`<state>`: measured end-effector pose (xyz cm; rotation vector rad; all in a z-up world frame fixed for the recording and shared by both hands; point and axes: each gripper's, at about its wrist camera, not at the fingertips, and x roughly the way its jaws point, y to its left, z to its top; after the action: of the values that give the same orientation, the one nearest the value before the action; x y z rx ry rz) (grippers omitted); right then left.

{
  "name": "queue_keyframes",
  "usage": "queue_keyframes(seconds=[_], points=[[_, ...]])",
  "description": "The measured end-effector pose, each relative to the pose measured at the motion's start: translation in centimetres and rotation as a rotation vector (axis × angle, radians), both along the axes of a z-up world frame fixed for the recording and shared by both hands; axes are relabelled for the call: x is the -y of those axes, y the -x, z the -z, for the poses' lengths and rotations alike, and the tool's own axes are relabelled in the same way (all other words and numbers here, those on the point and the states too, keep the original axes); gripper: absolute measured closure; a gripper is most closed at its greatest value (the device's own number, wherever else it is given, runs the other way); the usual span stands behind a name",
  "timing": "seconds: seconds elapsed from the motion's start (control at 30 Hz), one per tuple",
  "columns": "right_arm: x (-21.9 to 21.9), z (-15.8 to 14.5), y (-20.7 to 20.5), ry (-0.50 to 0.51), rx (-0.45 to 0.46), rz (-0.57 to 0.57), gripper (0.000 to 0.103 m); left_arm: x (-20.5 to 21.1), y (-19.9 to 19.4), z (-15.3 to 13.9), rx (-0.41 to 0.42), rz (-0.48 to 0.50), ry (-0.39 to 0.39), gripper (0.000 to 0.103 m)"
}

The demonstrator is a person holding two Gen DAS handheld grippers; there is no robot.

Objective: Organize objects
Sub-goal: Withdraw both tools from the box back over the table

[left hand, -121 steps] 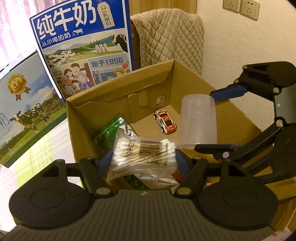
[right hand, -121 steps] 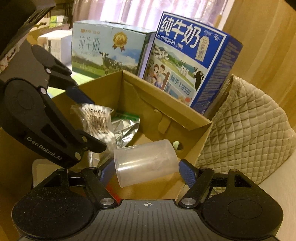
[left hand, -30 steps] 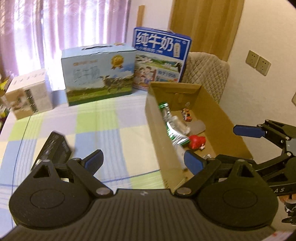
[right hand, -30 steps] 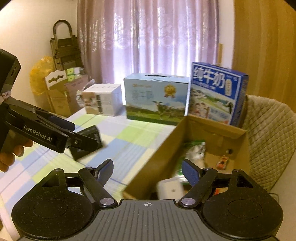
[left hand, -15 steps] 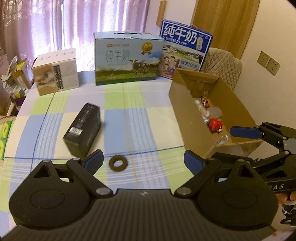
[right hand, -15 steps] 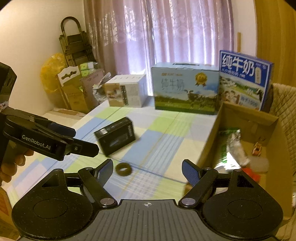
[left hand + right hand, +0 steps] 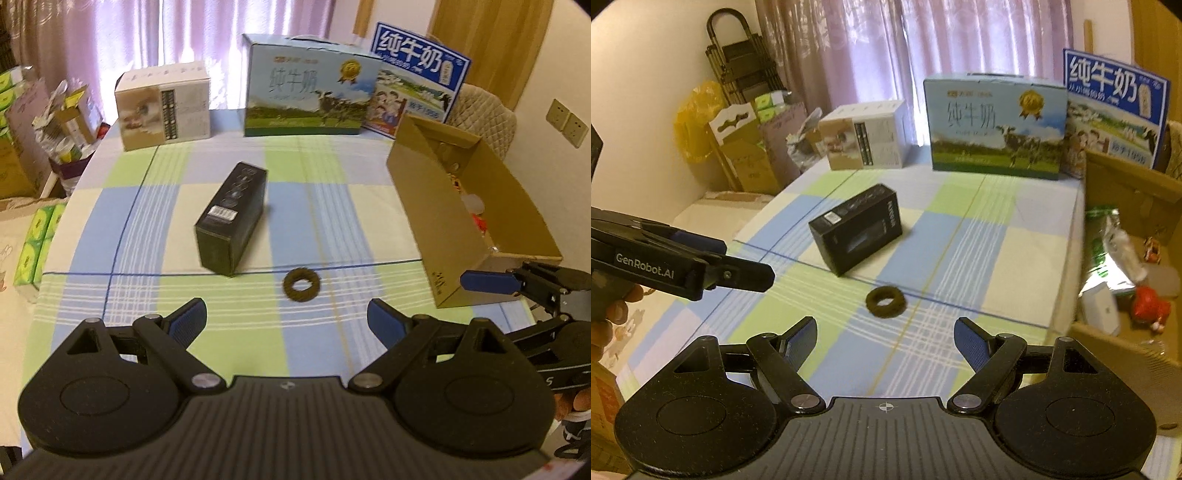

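Both tools empty. My left gripper [image 7: 286,314], low centre of the left wrist view, has its jaws spread wide with nothing between them; my right gripper [image 7: 884,338] looks the same in its own view.

Cardboard box [image 7: 417,192], right side of the left view, already holds several items: in the right view I can make out a green foil packet [image 7: 1102,229], a red toy figure [image 7: 1147,301], a small toy car [image 7: 1152,249] and a white block [image 7: 1102,308]. I count these as sorted.

Left to do, by my reading: a black carton [image 7: 232,218] lying at frame centre on the checked tablecloth [image 7: 332,206], and a dark ring [image 7: 300,285] just below it, apart from it and nearest the left gripper. Milk cartons at top look like backdrop, not targets.
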<state>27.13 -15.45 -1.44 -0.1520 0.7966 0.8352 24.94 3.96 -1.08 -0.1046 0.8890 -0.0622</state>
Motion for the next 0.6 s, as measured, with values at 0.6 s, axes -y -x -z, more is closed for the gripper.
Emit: queue_keyframes(seconds=[0.6], points=[[-5.2,3.9,-1.7,0.063,-0.067,-0.021,0.024,-3.9,-1.5,3.3,-0.068,-0.08,-0.025,0.011]])
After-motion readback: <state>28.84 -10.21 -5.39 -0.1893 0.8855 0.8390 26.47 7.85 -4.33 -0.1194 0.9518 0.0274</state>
